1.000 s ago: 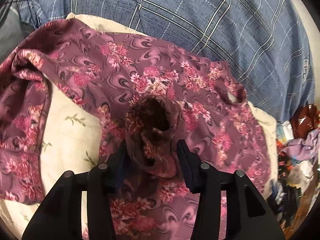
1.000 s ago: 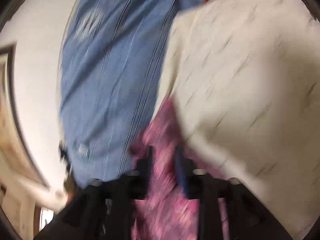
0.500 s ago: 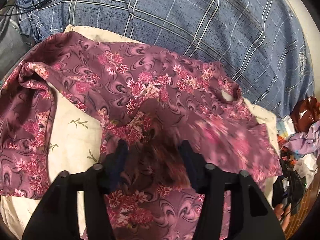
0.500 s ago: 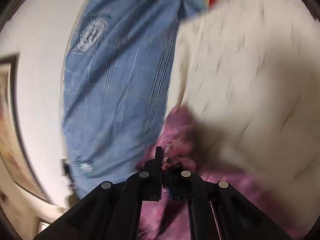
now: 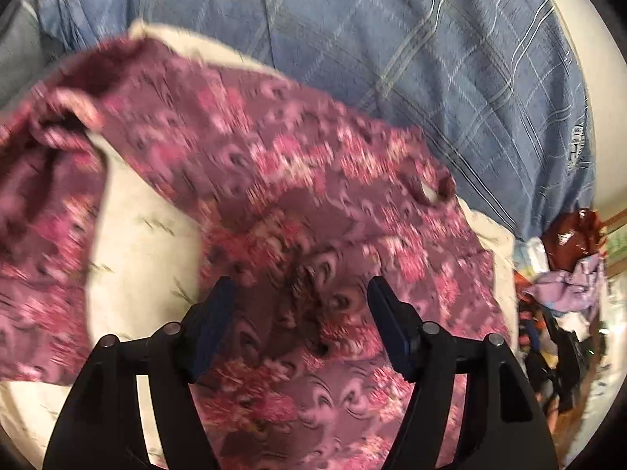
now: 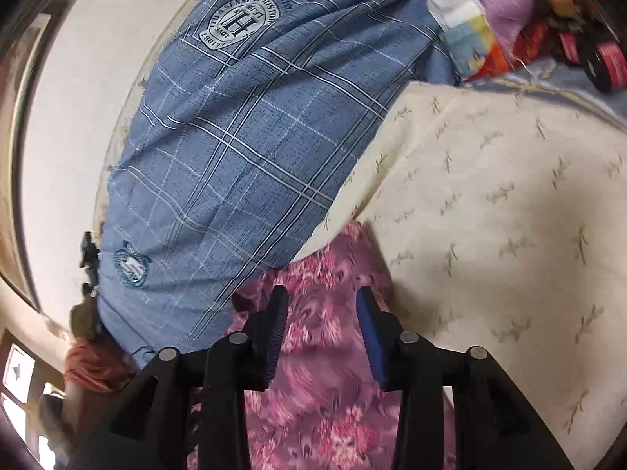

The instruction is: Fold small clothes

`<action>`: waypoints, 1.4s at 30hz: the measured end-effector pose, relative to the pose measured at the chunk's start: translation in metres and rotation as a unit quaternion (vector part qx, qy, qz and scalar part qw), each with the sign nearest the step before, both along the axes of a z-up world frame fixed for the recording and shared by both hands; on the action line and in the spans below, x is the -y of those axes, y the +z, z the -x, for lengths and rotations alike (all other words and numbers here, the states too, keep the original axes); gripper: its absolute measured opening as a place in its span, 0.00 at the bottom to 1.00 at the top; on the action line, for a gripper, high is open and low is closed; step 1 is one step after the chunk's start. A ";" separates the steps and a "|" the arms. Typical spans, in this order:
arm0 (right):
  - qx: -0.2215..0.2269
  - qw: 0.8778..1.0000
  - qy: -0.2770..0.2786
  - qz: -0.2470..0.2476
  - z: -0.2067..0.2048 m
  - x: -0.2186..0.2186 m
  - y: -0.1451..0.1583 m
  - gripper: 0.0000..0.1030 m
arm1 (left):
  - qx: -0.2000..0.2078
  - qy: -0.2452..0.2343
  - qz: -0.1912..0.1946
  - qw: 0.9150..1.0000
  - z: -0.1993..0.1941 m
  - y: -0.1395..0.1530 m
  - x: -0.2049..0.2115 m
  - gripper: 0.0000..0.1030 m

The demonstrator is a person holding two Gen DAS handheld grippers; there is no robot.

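A purple garment with pink flowers (image 5: 274, 164) lies spread over a cream pillow (image 5: 145, 250), with a raised fold in front of my left gripper (image 5: 301, 293). The left gripper is open and empty, its jaws wide apart just above the cloth. In the right wrist view a corner of the same garment (image 6: 325, 352) lies on the cream pillow (image 6: 509, 215). My right gripper (image 6: 321, 301) is open, its jaws standing over the cloth's corner and holding nothing.
A blue plaid cover (image 5: 411, 58) lies behind the pillow; it also shows in the right wrist view (image 6: 243, 156). A heap of colourful clothes and bags (image 5: 568, 274) sits at the right edge. A white wall (image 6: 86, 117) lies beyond the blue cover.
The left gripper let go of the bunched fold it held and its jaws opened wider. The right gripper, shut on the garment's corner half a second ago, has opened and released it.
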State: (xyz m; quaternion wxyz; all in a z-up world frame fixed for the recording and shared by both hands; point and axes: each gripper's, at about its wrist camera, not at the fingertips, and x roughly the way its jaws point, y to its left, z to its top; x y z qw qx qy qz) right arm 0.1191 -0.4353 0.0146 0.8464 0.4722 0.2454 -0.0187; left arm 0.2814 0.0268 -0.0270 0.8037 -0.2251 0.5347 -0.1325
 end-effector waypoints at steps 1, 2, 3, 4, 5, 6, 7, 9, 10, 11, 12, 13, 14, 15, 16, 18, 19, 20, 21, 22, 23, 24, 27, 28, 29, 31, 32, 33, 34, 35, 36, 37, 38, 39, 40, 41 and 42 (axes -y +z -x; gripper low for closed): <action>0.002 1.000 0.008 -0.011 -0.002 0.000 -0.004 0.38 | -0.017 -0.008 0.030 0.999 0.001 -0.009 0.002 0.72; 0.004 1.000 0.017 -0.010 -0.004 -0.005 -0.004 0.38 | -0.029 -0.012 0.050 0.998 0.002 -0.015 0.005 0.77; -0.003 1.000 0.023 0.007 -0.003 -0.010 -0.005 0.40 | -0.032 -0.009 0.058 0.998 0.005 -0.018 0.009 0.81; -0.013 0.999 0.026 0.021 -0.002 -0.015 -0.008 0.40 | -0.025 -0.003 0.052 0.998 0.008 -0.018 0.011 0.83; -0.018 0.999 0.029 0.024 0.001 -0.018 -0.013 0.40 | -0.016 -0.002 0.044 0.999 0.008 -0.018 0.017 0.85; -0.022 0.999 0.031 0.020 0.004 -0.019 -0.020 0.40 | -0.013 0.000 0.041 0.999 0.008 -0.017 0.021 0.86; -0.026 0.999 0.031 0.015 0.003 -0.021 -0.022 0.40 | -0.014 0.004 0.045 0.999 0.008 -0.016 0.027 0.86; -0.036 0.999 0.029 0.004 0.002 -0.022 -0.031 0.40 | 0.003 0.003 0.038 0.999 0.007 -0.011 0.039 0.84; -0.039 0.999 0.028 0.003 0.002 -0.022 -0.034 0.40 | 0.020 -0.004 0.026 0.999 0.006 -0.007 0.046 0.63; -0.041 0.999 0.026 0.002 0.002 -0.022 -0.036 0.40 | 0.027 -0.018 0.022 0.999 0.003 -0.006 0.054 0.47; -0.040 0.999 0.023 0.001 0.003 -0.022 -0.036 0.40 | 0.026 -0.032 0.004 0.999 0.001 -0.006 0.062 0.21; -0.038 0.999 0.022 0.001 0.004 -0.021 -0.036 0.40 | 0.023 -0.044 -0.025 0.998 -0.003 -0.009 0.075 0.14; -0.038 0.999 0.021 0.002 0.004 -0.021 -0.035 0.40 | 0.029 -0.051 -0.046 0.997 -0.003 -0.010 0.084 0.14; -0.036 0.999 0.021 0.003 0.006 -0.021 -0.035 0.40 | 0.039 -0.055 -0.052 0.996 0.001 -0.007 0.086 0.16; -0.034 0.999 0.022 0.003 0.006 -0.021 -0.034 0.40 | 0.045 -0.055 -0.051 0.996 0.004 -0.005 0.085 0.27; -0.033 0.999 0.020 0.010 0.010 -0.019 -0.032 0.40 | 0.035 -0.063 -0.026 0.997 0.004 -0.010 0.084 0.70; -0.035 0.999 0.018 0.014 0.011 -0.018 -0.031 0.40 | 0.021 -0.064 -0.012 0.998 0.002 -0.017 0.083 0.73; -0.036 0.999 0.016 0.014 0.011 -0.017 -0.032 0.40 | 0.023 -0.062 -0.010 0.998 0.002 -0.018 0.081 0.73; -0.037 0.999 0.014 0.009 0.012 -0.015 -0.033 0.40 | 0.032 -0.062 -0.014 0.997 0.001 -0.018 0.083 0.64; -0.036 0.999 0.012 0.004 0.012 -0.014 -0.035 0.40 | 0.044 -0.060 -0.028 0.997 0.000 -0.016 0.084 0.21; -0.034 0.999 0.010 0.002 0.013 -0.014 -0.035 0.40 | 0.044 -0.064 -0.044 0.996 -0.002 -0.016 0.085 0.00; -0.032 0.999 0.008 0.004 0.015 -0.015 -0.034 0.40 | 0.039 -0.064 -0.046 0.996 -0.003 -0.017 0.083 0.03; -0.030 0.999 0.011 0.022 0.016 -0.015 -0.028 0.40 | 0.050 -0.039 -0.072 0.995 0.012 -0.011 0.056 0.03; -0.028 0.999 0.011 0.028 0.015 -0.014 -0.025 0.40 | 0.057 -0.036 -0.084 0.994 0.019 -0.010 0.048 0.03; -0.026 0.999 0.009 0.036 0.013 -0.012 -0.022 0.40 | 0.058 -0.036 -0.095 0.993 0.023 -0.011 0.042 0.03; -0.032 0.998 0.009 0.057 -0.001 -0.009 -0.018 0.45 | 0.058 -0.044 -0.100 0.992 0.028 -0.016 0.040 0.03; -0.045 0.997 0.016 0.068 -0.016 -0.007 -0.018 0.46 | 0.059 -0.049 -0.111 0.991 0.030 -0.016 0.042 0.03; -0.057 0.995 0.024 0.073 -0.029 -0.007 -0.019 0.47 | 0.064 -0.055 -0.119 0.989 0.031 -0.016 0.046 0.03; -0.069 0.994 0.032 0.079 -0.043 -0.007 -0.022 0.47 | 0.071 -0.060 -0.126 0.988 0.032 -0.013 0.048 0.03; -0.080 0.992 0.043 0.086 -0.059 -0.009 -0.024 0.47 | 0.076 -0.062 -0.128 0.987 0.032 -0.012 0.050 0.03; -0.094 0.989 0.053 0.101 -0.079 -0.012 -0.026 0.47 | 0.077 -0.066 -0.125 0.987 0.032 -0.013 0.051 0.03; -0.108 0.985 0.058 0.117 -0.093 -0.014 -0.028 0.48 | 0.075 -0.068 -0.122 0.987 0.030 -0.013 0.050 0.03; -0.126 0.981 0.057 0.137 -0.107 -0.017 -0.030 0.48 | 0.075 -0.067 -0.123 0.987 0.030 -0.014 0.051 0.04; -0.144 0.974 0.049 0.168 -0.122 -0.021 -0.034 0.50 | 0.077 -0.071 -0.122 0.987 0.030 -0.014 0.051 0.04; -0.155 0.970 0.051 0.181 -0.131 -0.023 -0.037 0.51 | 0.080 -0.074 -0.124 0.986 0.031 -0.015 0.052 0.05; -0.169 0.965 0.060 0.193 -0.144 -0.028 -0.042 0.51 | 0.083 -0.079 -0.126 0.985 0.031 -0.014 0.052 0.05; -0.170 0.962 0.072 0.203 -0.150 -0.031 -0.043 0.43 | 0.086 -0.082 -0.128 0.985 0.032 -0.013 0.054 0.05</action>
